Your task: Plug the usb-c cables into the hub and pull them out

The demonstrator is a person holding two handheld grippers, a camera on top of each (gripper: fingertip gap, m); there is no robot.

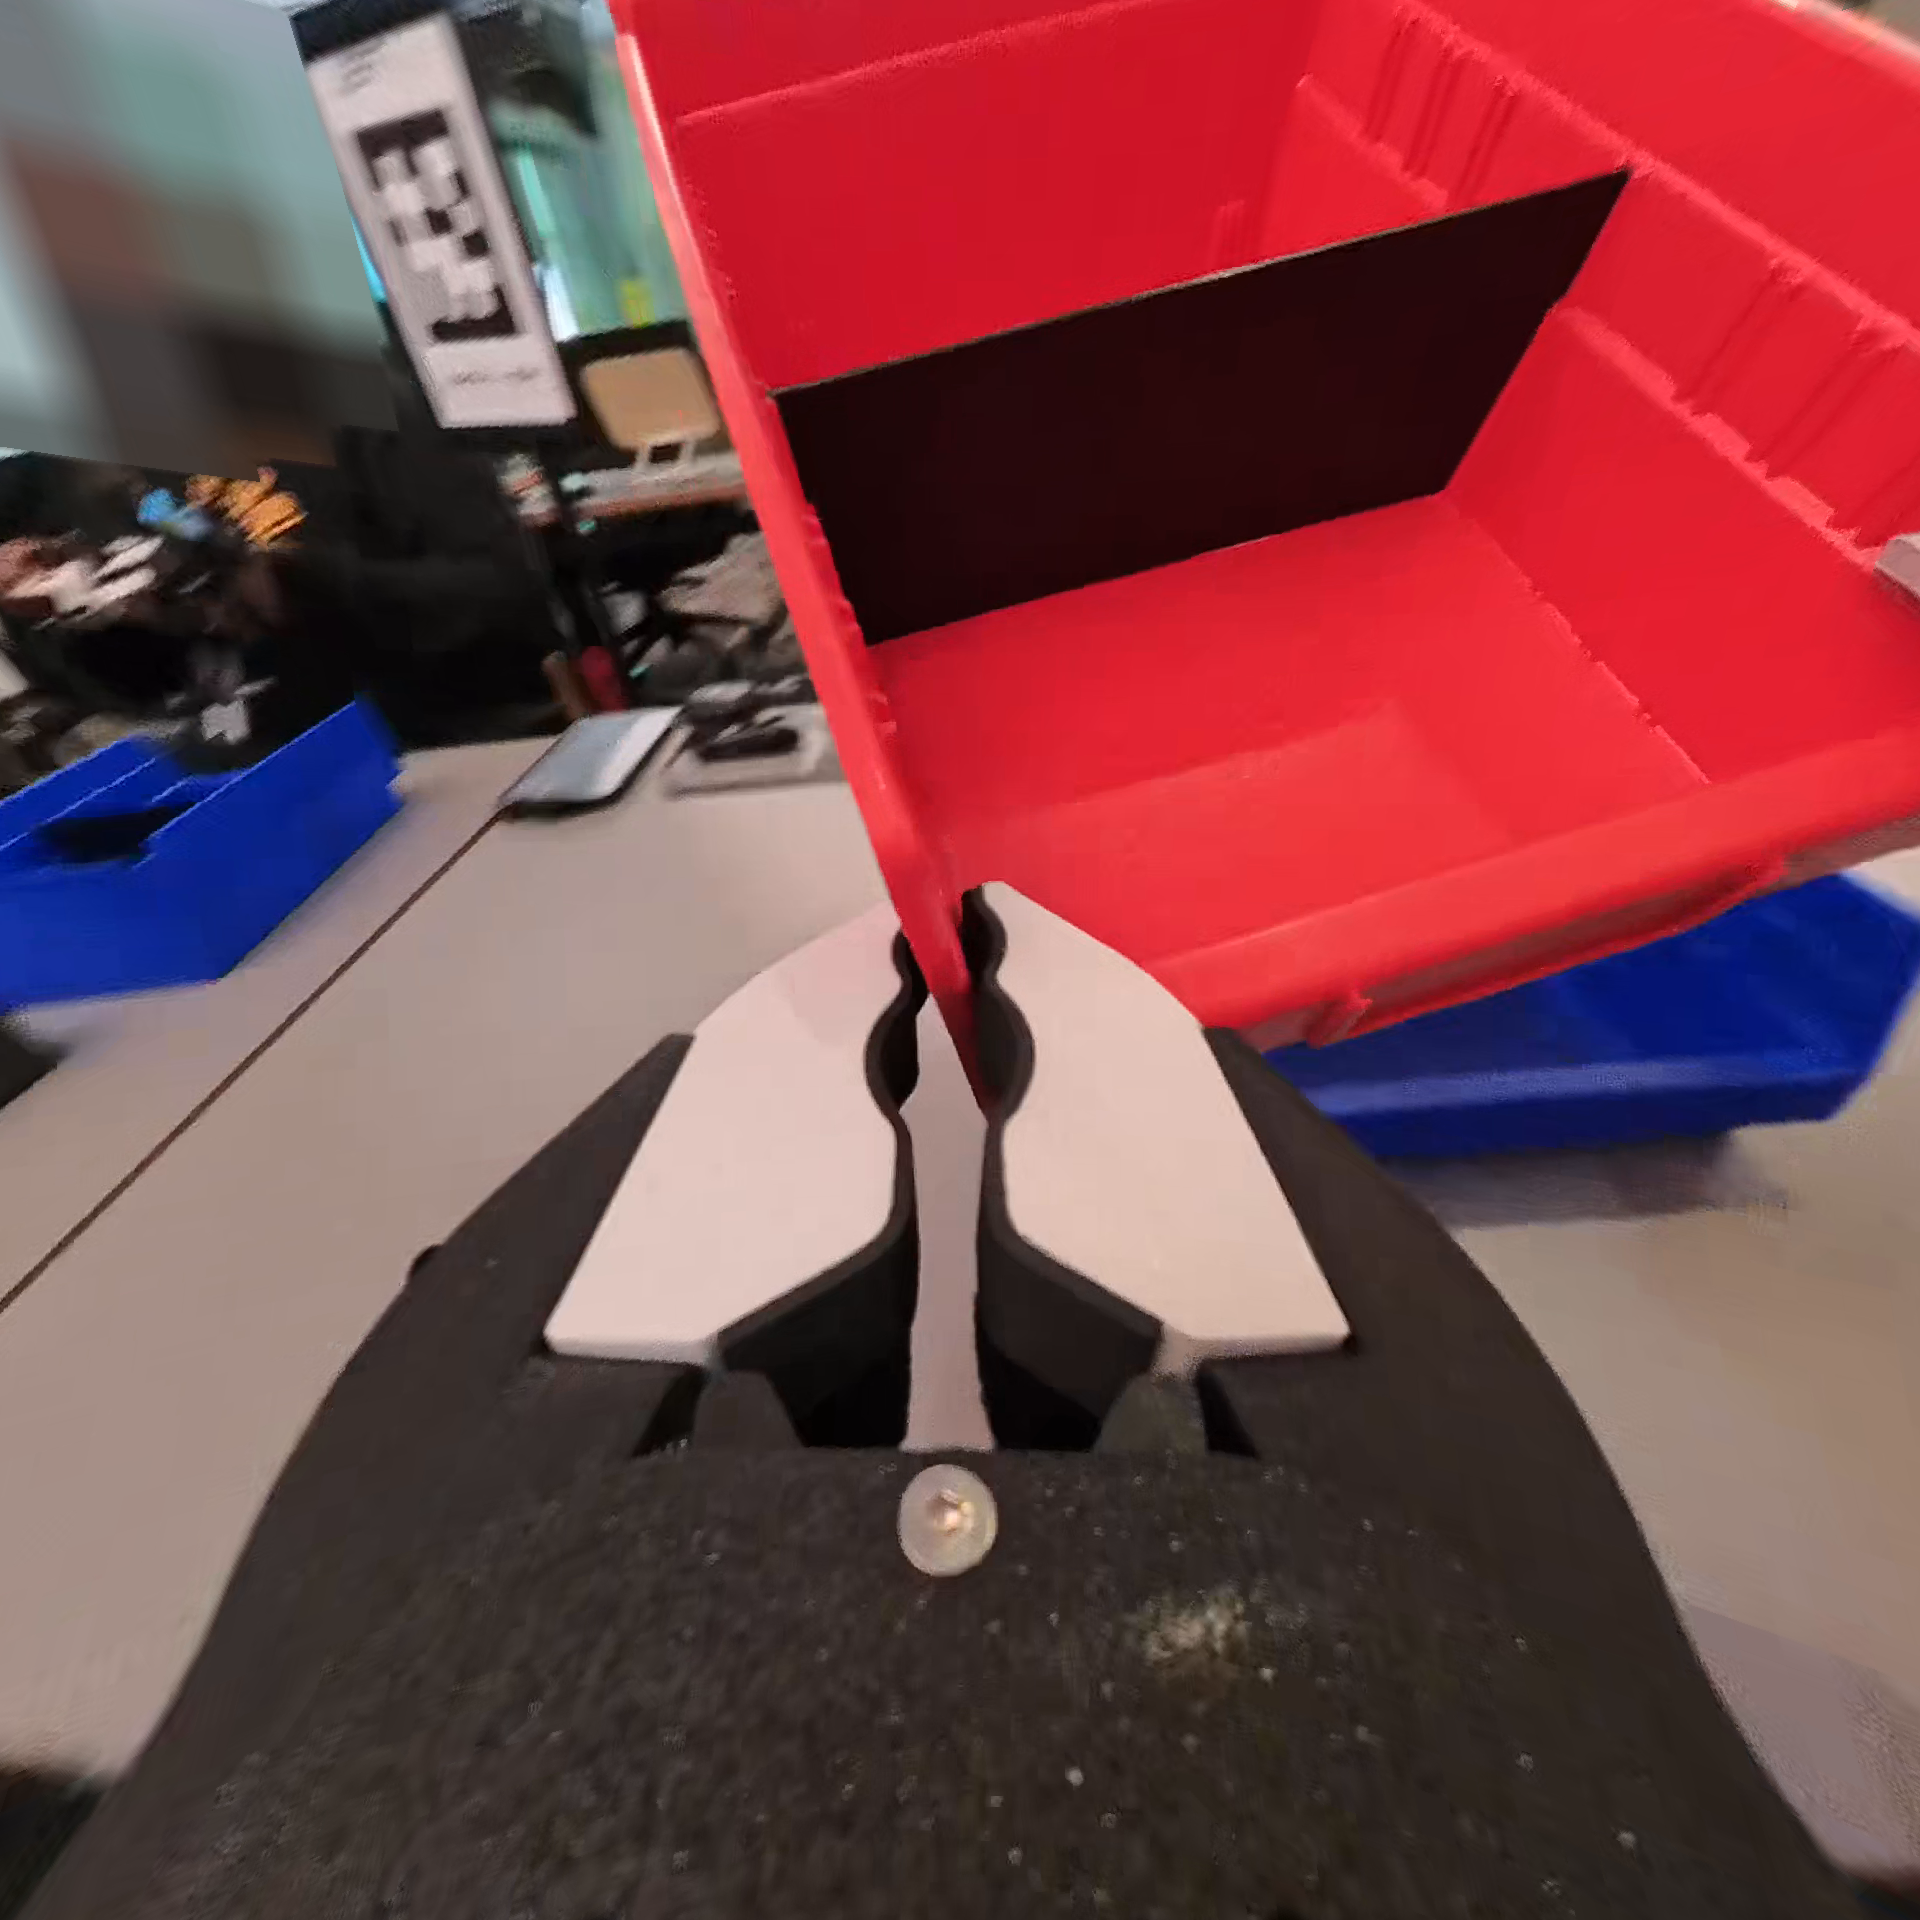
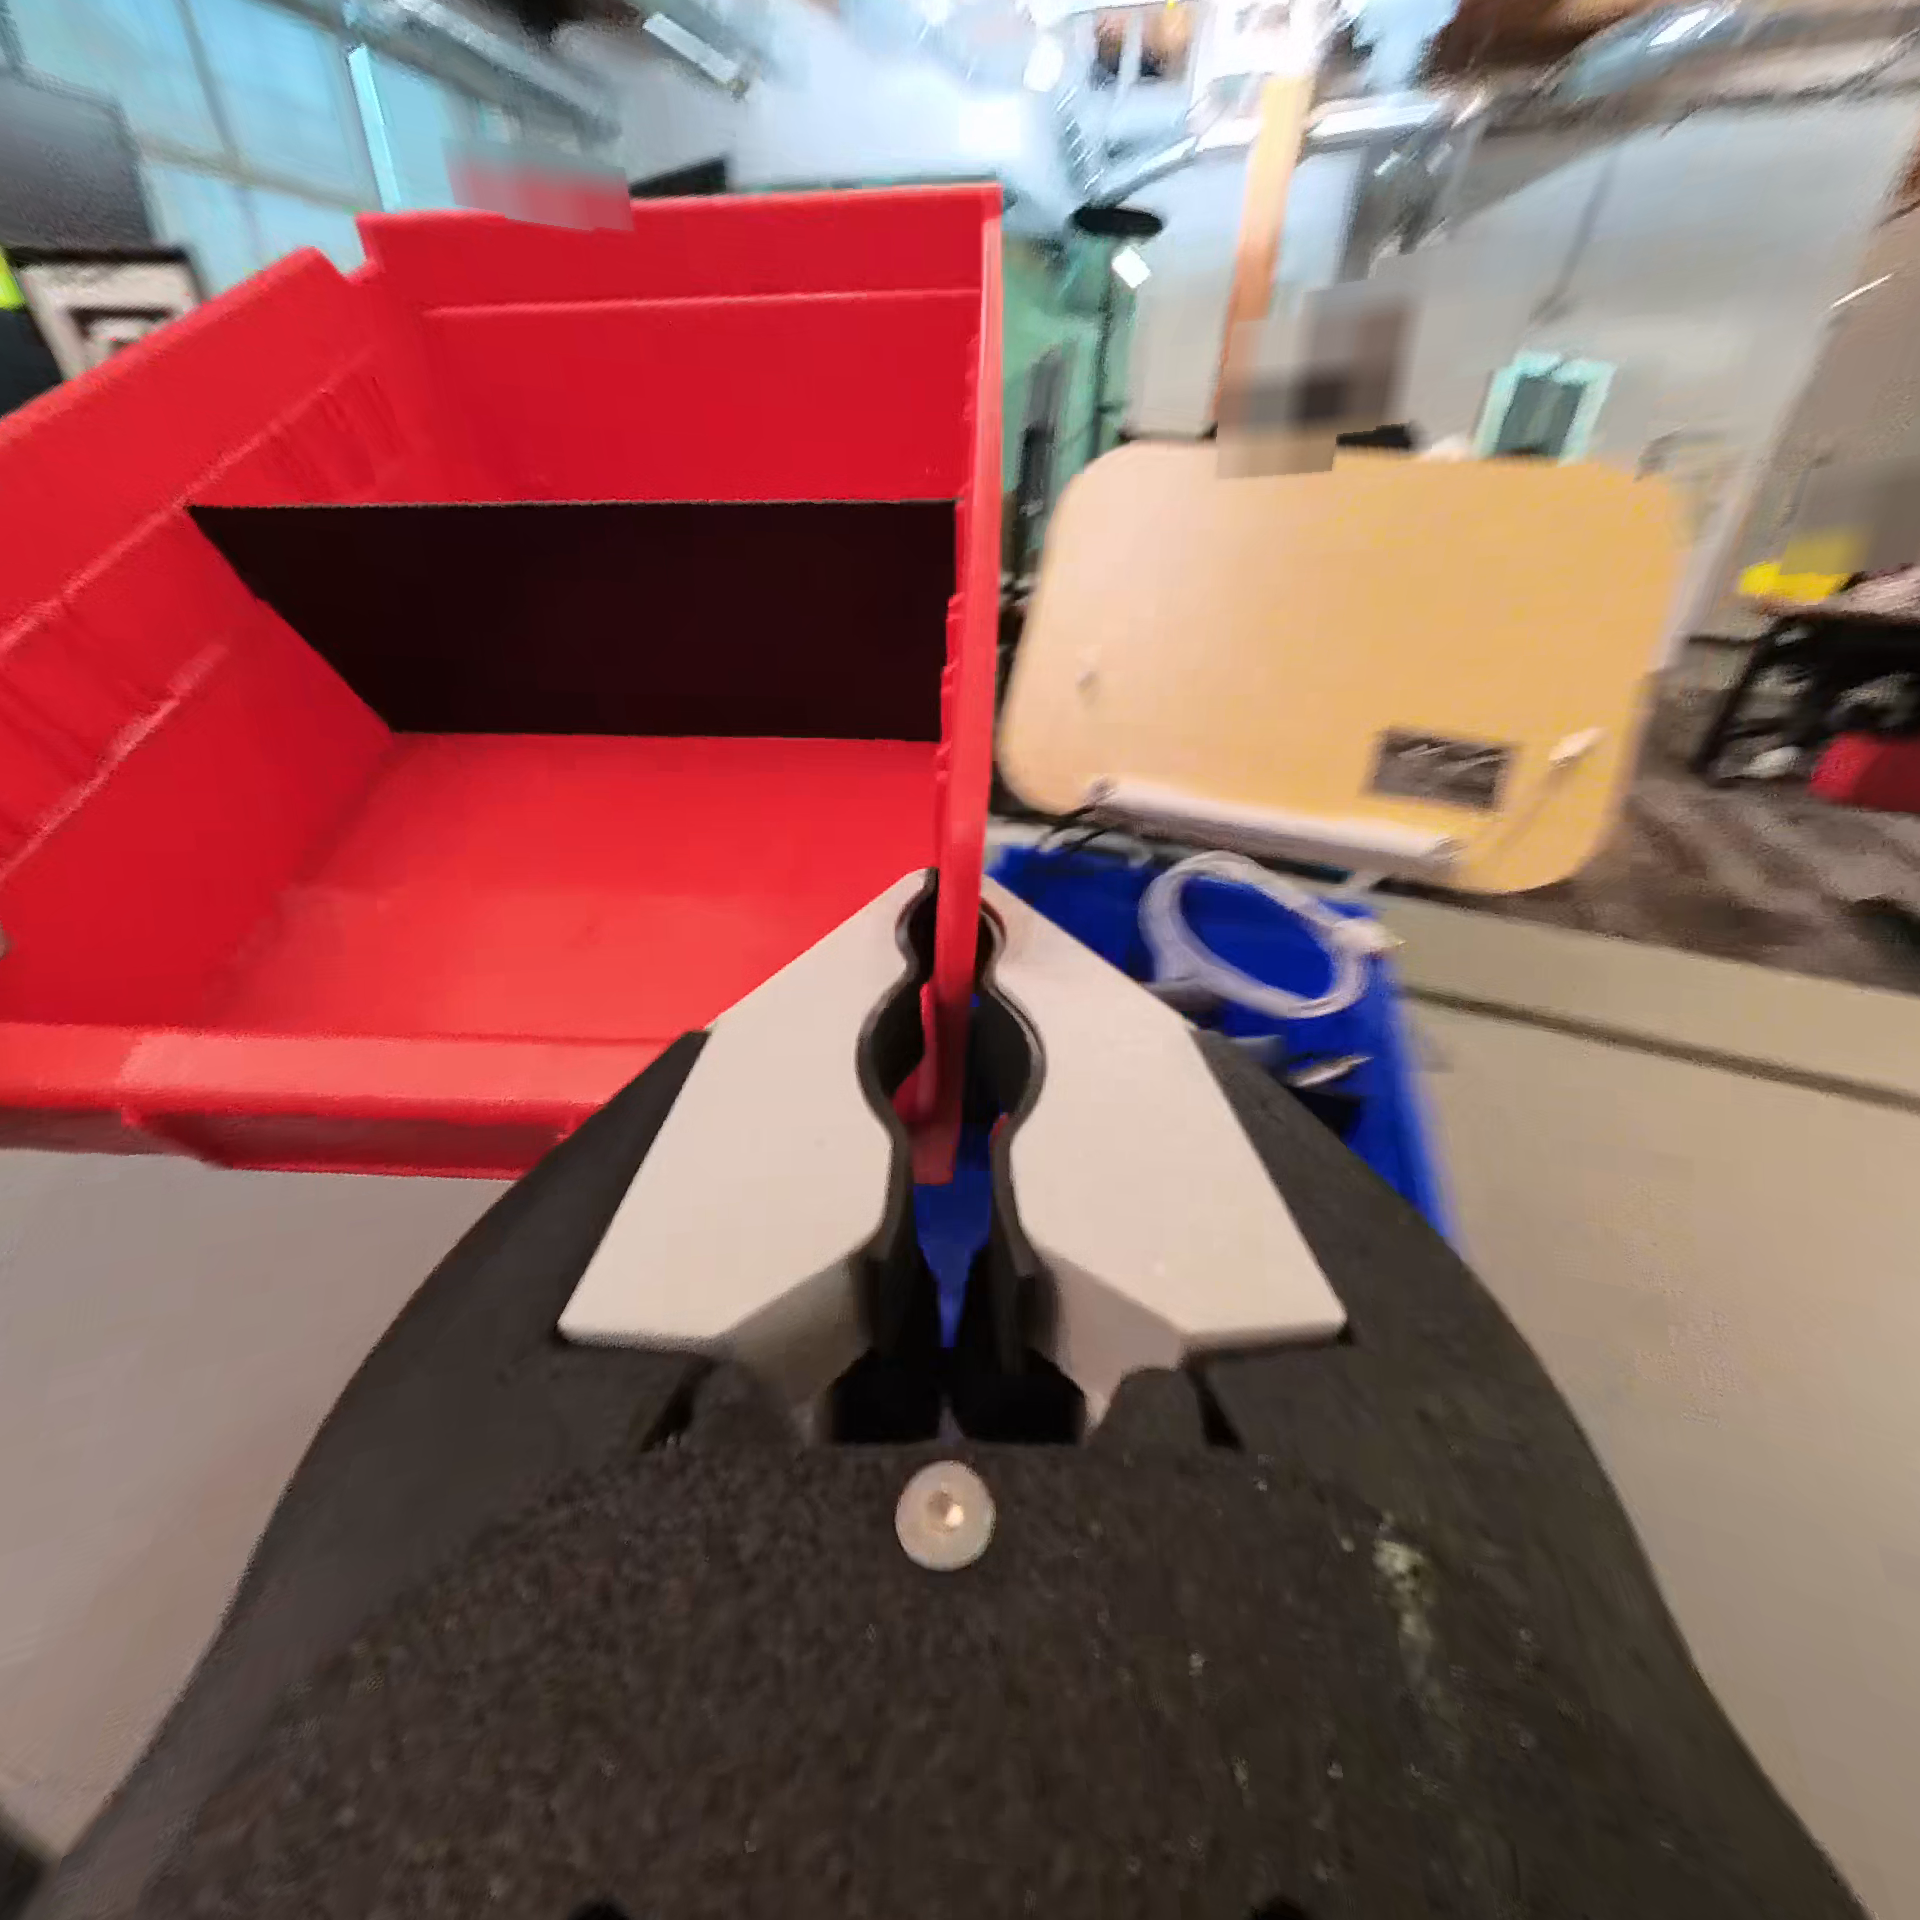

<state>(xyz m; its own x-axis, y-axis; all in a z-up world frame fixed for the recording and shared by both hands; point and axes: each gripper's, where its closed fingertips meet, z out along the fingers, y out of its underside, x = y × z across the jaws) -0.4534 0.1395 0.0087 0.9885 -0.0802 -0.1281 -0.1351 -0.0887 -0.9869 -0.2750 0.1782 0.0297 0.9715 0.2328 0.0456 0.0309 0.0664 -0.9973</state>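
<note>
My left claw (image 1: 951, 997) is closed narrow on the left side wall of a red bin (image 1: 1299, 665), and my right claw (image 2: 961, 997) is closed narrow on the right side wall of the same red bin (image 2: 582, 862). The bin is lifted above the grey desk (image 1: 520, 1039) and it tilts with its open top toward me. Inside the bin a black divider (image 1: 1174, 457) stands across it, from one side wall to the other; the compartment in front of the divider holds nothing I can see. Just behind and below the red bin a blue bin (image 2: 1278, 966) rests on the desk, and in it lies a coiled white cable (image 2: 1236, 951). The hub I cannot find in either view. Far to the left of the red bin, another blue bin (image 1: 197, 862) sits on the desk.
</note>
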